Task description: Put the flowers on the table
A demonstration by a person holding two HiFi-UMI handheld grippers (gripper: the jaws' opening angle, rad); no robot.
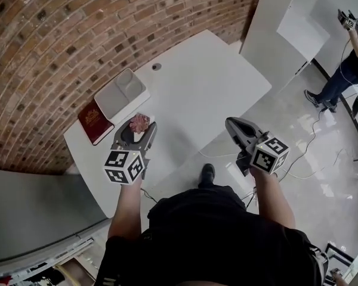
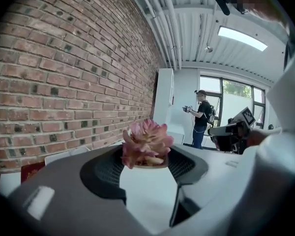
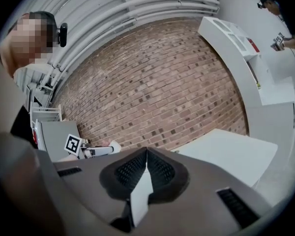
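head view: flower (image 1: 139, 123) is seen over the table (image 1: 197, 88) at the left gripper (image 1: 140, 127) tips (book (image 1: 95, 121) and tray (image 1: 120, 94) nearby) | left gripper view: flower is clamped between wide-set jaws | right gripper view: right gripper (image 3: 146, 154) jaws are pressed together, nothing held

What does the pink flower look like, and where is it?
The pink flower is a small bunch of pointed pink petals, a few yellowish underneath, sitting upright in a shallow tan pot. It may be artificial; that is hard to tell. The left gripper holds it by the pot, one pad on each side, over the white table.
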